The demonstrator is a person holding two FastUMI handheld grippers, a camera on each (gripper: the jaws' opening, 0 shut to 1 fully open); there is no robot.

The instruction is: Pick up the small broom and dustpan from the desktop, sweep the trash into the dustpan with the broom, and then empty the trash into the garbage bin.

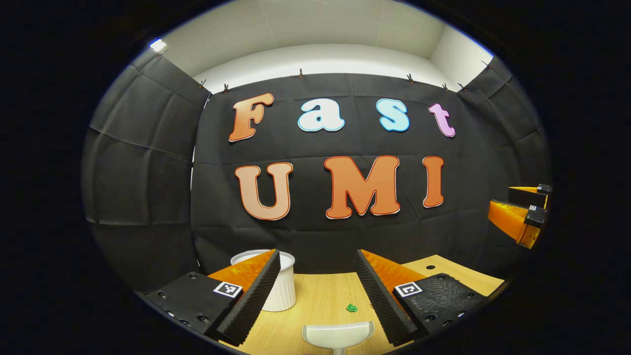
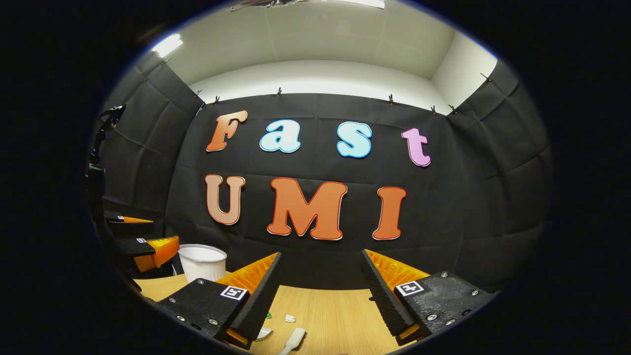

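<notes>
Wooden counter [image 1: 325, 301] in the left gripper view carries a white bin [image 1: 282, 286], a green scrap [image 1: 351, 308] and the white dustpan [image 1: 337, 335], below the wide, empty left claw [image 1: 318, 291]. Right gripper view: right claw [image 2: 320, 291] wide and empty above the broom [image 2: 293, 341] and a white scrap [image 2: 290, 318].

I'm working in a recording booth; black cloth walls [image 1: 148, 162] clipped up behind a wooden desktop [image 1: 320, 301]; white ceiling [image 2: 315, 39] above.
</notes>
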